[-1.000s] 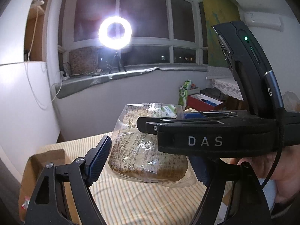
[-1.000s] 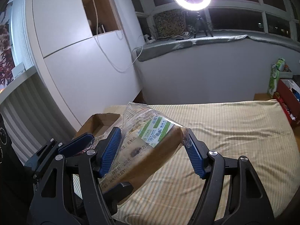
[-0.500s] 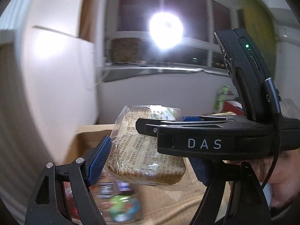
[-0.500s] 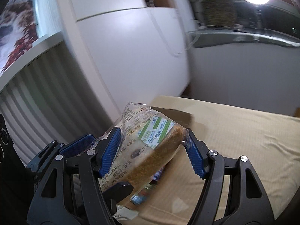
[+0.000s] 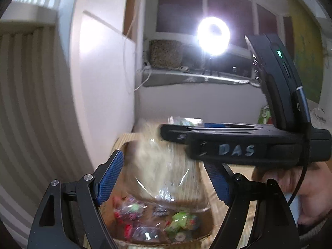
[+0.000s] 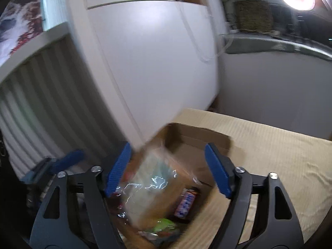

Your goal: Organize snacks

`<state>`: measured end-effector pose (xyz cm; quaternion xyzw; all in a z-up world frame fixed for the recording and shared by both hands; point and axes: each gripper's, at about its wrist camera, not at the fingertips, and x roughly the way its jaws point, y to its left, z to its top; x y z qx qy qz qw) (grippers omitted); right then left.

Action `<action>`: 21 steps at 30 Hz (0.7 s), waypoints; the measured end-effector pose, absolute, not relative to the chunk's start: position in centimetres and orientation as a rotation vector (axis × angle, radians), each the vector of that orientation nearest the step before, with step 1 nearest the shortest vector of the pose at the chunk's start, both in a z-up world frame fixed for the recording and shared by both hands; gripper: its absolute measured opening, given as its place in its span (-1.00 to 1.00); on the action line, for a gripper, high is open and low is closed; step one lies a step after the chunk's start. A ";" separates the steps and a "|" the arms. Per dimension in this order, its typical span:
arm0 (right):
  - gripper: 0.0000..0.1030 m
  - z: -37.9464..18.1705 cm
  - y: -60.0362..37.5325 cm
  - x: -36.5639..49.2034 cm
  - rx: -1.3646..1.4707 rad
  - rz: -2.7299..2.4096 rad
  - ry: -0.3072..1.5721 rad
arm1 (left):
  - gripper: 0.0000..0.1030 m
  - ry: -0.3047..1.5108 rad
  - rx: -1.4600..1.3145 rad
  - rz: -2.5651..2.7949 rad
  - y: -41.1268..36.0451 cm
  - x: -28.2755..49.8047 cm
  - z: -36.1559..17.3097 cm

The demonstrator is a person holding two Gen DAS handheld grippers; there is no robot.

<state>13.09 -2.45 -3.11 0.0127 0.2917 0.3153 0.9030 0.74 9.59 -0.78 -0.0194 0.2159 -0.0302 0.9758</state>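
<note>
A clear-wrapped bread loaf (image 5: 168,166) shows blurred between my two grippers, free of both and over the open cardboard box (image 6: 199,137); it also shows in the right wrist view (image 6: 151,184). My left gripper (image 5: 164,178) is open, its blue pads clear of the bag. My right gripper (image 6: 168,170) is open too, its pads wide of the bag. Its black body marked DAS (image 5: 236,150) crosses the left wrist view. Several small wrapped snacks (image 5: 157,222) lie in the box, among them a red and white bar (image 6: 185,203).
The box sits at the corner of a surface with a striped yellow cloth (image 6: 269,157), against a white cabinet (image 6: 155,62) and ribbed panel (image 5: 31,103). A ring light (image 5: 213,36) glares on the window sill. A hand (image 5: 309,191) holds the right gripper.
Both grippers swung left over the box and opened. The bread loaf, held between them before, has come free and is dropping toward the box.
</note>
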 end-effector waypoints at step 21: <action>0.63 -3.7 -0.7 9.1 -0.067 0.605 0.560 | 0.59 0.433 -0.133 0.115 16.9 -4.1 -2.5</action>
